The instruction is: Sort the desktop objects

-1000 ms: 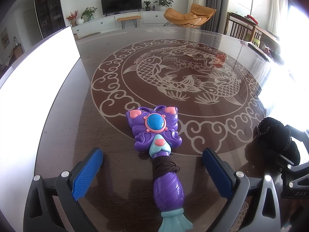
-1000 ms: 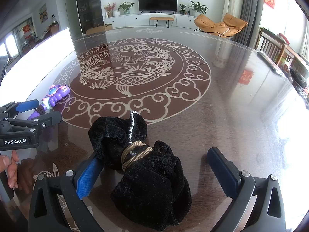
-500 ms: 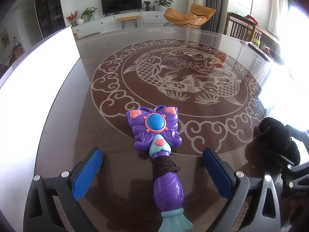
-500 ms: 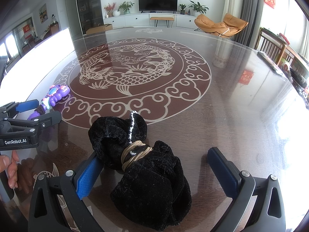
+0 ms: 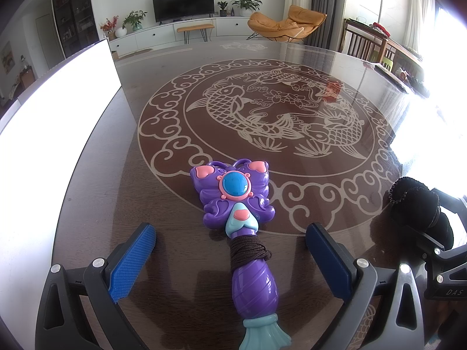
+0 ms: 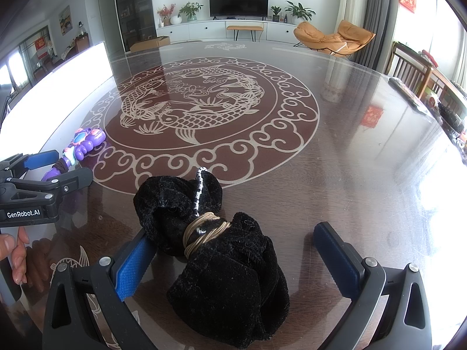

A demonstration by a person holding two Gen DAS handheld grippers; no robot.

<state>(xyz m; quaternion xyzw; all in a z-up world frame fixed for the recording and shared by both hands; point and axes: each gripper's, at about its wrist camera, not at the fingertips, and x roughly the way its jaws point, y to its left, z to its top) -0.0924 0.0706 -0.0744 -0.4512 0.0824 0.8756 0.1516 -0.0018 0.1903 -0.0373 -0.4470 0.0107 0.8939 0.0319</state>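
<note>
Left gripper [image 5: 230, 258] low in its frame, jaws wide, straddling the handle of the purple toy wand [image 5: 238, 218] without touching; probably lined up for a grip on the slim, cord-wrapped neck. Right gripper [image 6: 233, 258] likewise wide around the black velvet pouch [image 6: 216, 259], left blue pad [image 6: 132, 265] just touching the cloth, right pad apart. Both items lying flat on the desk [image 6: 350, 151], lower centre of each frame. Beyond, only the carved fish medallion [image 5: 271, 113] mid-frame; nothing blocking. At upper left, a bright white panel [image 5: 58, 102]; no sorting bin visible.
</note>
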